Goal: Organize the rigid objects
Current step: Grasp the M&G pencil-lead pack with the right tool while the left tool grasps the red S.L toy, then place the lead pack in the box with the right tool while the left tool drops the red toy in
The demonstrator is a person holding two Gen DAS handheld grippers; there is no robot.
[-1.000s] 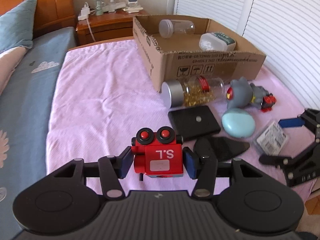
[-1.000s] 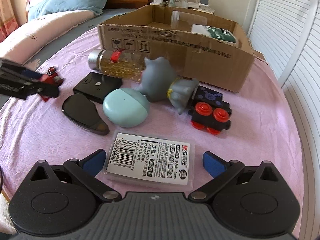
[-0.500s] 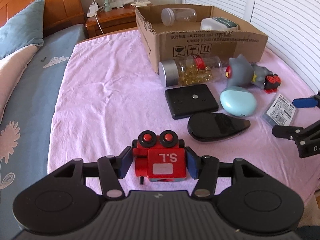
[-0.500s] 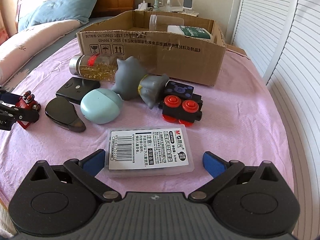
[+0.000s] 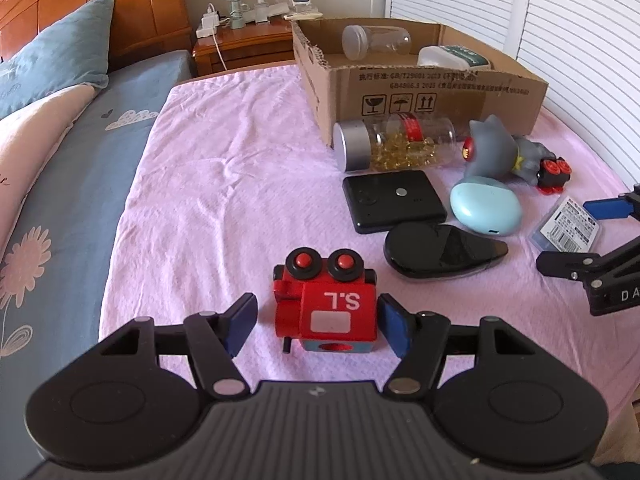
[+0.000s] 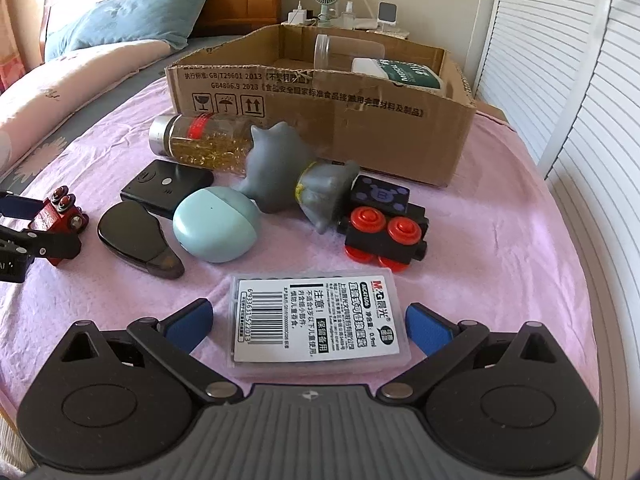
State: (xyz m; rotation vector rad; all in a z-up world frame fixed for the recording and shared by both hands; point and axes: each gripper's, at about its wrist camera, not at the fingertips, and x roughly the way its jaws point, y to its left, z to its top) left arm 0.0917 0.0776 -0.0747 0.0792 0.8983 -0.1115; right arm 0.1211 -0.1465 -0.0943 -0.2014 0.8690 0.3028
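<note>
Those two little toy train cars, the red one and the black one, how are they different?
The red toy car has a red body marked S.L; the black toy car has a black body with a dotted purple top. The red one sits between the open left gripper fingers; the black one lies beside the grey figure, ungripped. Both have red round studs.

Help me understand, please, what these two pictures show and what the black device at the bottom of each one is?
Each picture comes from a camera on a hand-held two-finger gripper, looking along its fingers. In the left view, the left gripper stands open around a red toy train car without clamping it. In the right view, the right gripper is open around a clear plastic case. On the pink bedspread also lie a capsule bottle, a black toy car and a cardboard box.
</note>
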